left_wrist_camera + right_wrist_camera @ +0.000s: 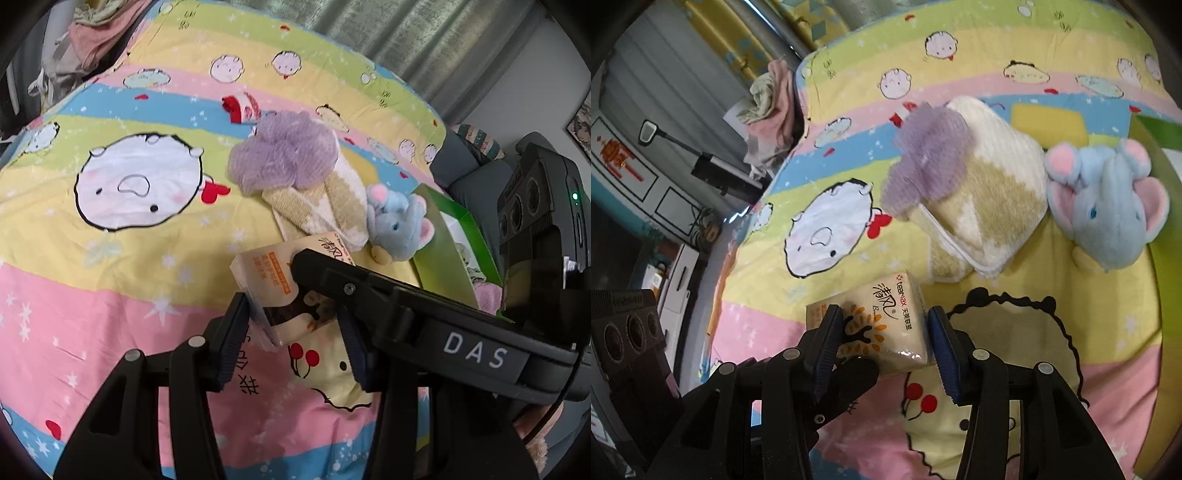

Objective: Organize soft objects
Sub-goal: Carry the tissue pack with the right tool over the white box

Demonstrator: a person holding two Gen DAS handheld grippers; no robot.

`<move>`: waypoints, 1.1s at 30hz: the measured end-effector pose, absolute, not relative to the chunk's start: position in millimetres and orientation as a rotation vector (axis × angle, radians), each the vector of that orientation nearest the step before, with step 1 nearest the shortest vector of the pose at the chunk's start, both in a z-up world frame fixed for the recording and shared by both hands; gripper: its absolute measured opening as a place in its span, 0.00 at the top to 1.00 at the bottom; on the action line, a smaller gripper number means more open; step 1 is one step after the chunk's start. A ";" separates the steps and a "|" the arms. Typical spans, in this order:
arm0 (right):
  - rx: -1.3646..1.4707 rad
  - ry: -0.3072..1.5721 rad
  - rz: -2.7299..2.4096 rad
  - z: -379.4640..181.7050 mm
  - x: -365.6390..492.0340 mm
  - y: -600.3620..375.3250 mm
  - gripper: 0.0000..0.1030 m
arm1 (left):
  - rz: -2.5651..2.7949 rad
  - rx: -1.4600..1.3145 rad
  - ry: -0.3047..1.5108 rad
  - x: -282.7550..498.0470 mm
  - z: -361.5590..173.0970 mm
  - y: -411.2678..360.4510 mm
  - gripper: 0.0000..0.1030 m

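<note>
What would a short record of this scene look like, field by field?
Surface: striped cartoon bedsheet
Held item: tissue pack, both grippers clamped on it
Left gripper: jaws pressing the pack's sides
Right gripper: jaws pressing the pack's sides
Nearby: purple mesh puff resting on a folded towel
Beside towel: blue plush elephant
Far right: green box

Lilac mesh pouf (284, 151), beige-and-cream towel (990, 206), blue-pink plush elephant (1108, 206)
</note>
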State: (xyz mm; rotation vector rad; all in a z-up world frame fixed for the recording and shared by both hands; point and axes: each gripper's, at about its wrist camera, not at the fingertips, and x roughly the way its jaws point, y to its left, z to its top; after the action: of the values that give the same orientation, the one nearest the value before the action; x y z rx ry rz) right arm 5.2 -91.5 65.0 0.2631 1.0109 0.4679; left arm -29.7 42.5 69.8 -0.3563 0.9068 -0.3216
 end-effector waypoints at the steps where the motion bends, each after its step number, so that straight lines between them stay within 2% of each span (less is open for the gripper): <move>1: 0.263 1.001 0.466 68.0 3.7 -91.4 0.51 | -0.325 -0.356 0.897 -29.9 71.6 42.3 0.54; 24: 0.220 0.823 0.423 117.9 -27.8 -99.6 0.51 | -0.397 -0.341 0.723 -54.3 113.2 36.5 0.55; 33: 0.254 0.664 0.373 159.2 -37.0 -145.1 0.51 | -0.490 -0.256 0.604 -44.4 155.2 -12.6 0.56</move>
State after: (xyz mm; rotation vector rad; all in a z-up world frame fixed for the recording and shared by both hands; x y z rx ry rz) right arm -37.0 -145.1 159.2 0.2537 0.6643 0.3733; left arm -44.4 -12.6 155.2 -0.2557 0.6040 -0.4895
